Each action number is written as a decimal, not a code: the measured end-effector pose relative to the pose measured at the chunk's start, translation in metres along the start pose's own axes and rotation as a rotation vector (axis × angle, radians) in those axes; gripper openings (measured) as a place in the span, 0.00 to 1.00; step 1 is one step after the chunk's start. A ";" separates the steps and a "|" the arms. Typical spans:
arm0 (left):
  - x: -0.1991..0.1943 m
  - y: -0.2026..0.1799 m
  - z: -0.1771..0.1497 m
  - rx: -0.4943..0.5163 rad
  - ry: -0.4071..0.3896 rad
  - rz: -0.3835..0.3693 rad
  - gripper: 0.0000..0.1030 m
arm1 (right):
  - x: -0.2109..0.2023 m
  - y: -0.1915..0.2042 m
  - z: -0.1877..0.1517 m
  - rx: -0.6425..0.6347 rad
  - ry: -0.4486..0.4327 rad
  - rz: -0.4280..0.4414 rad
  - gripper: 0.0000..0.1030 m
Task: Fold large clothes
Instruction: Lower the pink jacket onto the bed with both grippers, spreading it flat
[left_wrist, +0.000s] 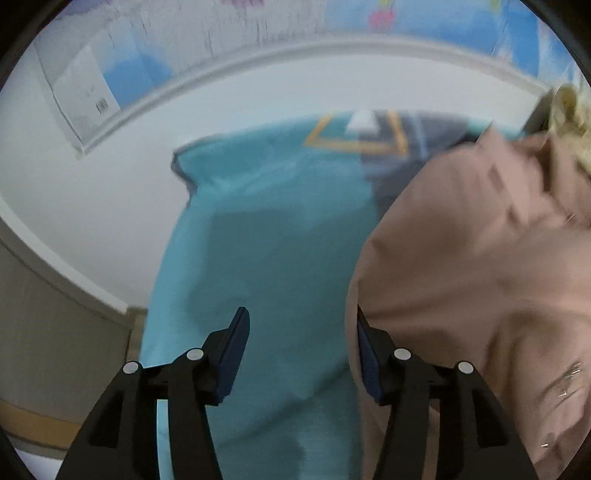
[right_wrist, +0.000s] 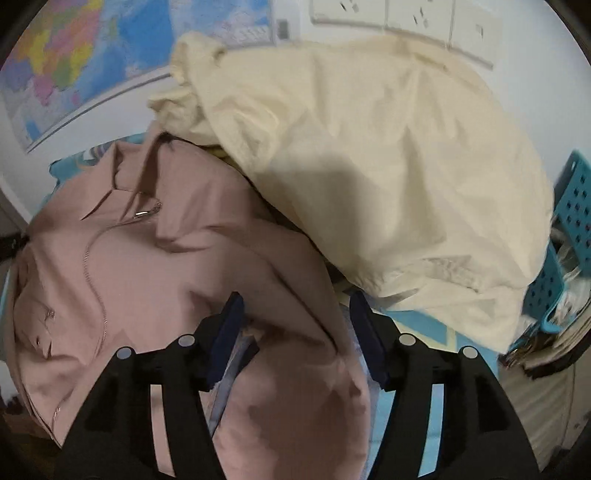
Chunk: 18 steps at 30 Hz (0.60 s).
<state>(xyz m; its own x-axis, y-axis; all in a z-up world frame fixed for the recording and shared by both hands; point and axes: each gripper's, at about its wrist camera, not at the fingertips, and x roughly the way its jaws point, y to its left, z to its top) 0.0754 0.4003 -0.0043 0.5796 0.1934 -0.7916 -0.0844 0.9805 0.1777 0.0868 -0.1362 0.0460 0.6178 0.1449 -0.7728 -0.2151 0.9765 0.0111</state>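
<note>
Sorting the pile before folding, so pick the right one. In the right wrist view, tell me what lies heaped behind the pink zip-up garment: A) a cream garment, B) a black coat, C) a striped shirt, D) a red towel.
A: a cream garment lies bunched behind and partly over the far edge of the pink zip-up garment, with a teal basket at the right edge.

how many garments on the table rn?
2. Pink jacket lies crumpled in front of both grippers, over the teal cover. Cream garment is heaped behind it, overlapping its far edge. More may be hidden underneath the pile.
</note>
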 end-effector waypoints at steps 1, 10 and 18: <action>-0.015 0.001 0.006 -0.010 -0.050 -0.047 0.54 | -0.009 0.007 0.004 -0.023 -0.036 0.013 0.63; -0.023 -0.101 0.043 0.249 -0.147 -0.254 0.65 | 0.060 0.119 0.058 -0.332 -0.046 -0.011 0.63; 0.075 -0.163 0.063 0.286 0.076 -0.206 0.32 | 0.146 0.130 0.091 -0.359 0.063 -0.107 0.01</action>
<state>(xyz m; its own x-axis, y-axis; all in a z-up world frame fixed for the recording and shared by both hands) 0.1835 0.2526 -0.0557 0.4982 0.0056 -0.8670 0.2641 0.9515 0.1579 0.2179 0.0269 -0.0071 0.6062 0.0238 -0.7949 -0.4094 0.8663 -0.2863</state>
